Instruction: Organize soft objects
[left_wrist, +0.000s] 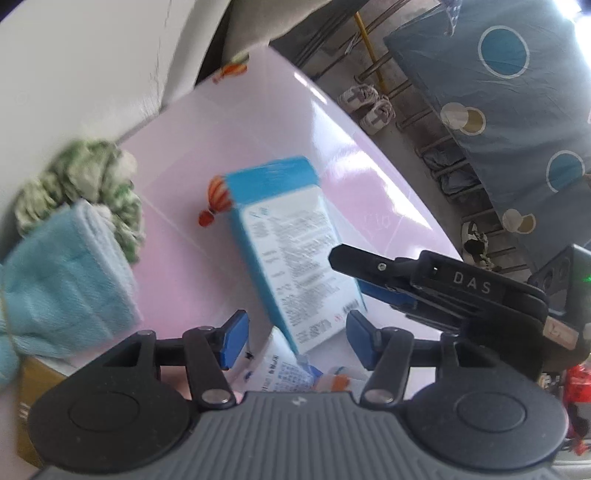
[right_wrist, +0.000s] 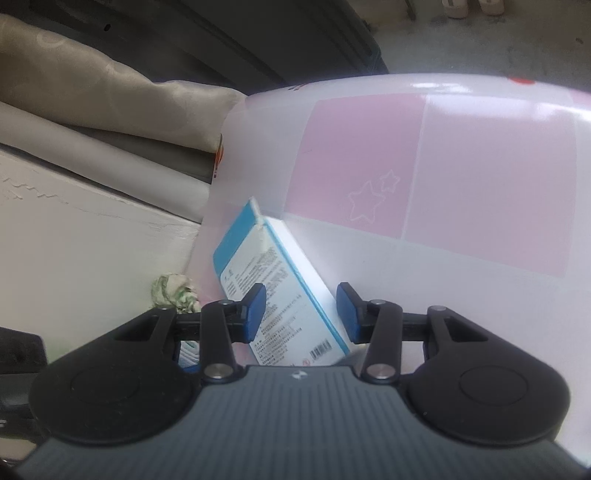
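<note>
A folded light blue towel (left_wrist: 62, 280) lies at the left of the pink table (left_wrist: 177, 155), touching a crumpled green-and-white cloth (left_wrist: 85, 184) (right_wrist: 173, 291) behind it. A blue-and-white box (left_wrist: 288, 251) (right_wrist: 280, 295) lies mid-table, its near end over a white tube (left_wrist: 284, 373). My left gripper (left_wrist: 297, 339) stands open above the tube and the box's near end, with nothing pressed. My right gripper (right_wrist: 301, 314) (left_wrist: 354, 273) comes in from the right in the left wrist view. It is open over the box, which sits between its blue pads (right_wrist: 255, 314); I see no pad pressing.
The pink table's (right_wrist: 480, 184) right edge drops to a floor with shoes (left_wrist: 369, 107) and a bed under a blue quilt with circles (left_wrist: 517, 92). A white wall (left_wrist: 74, 74) runs behind the cloths. A brown carton (left_wrist: 33, 387) sits at the lower left.
</note>
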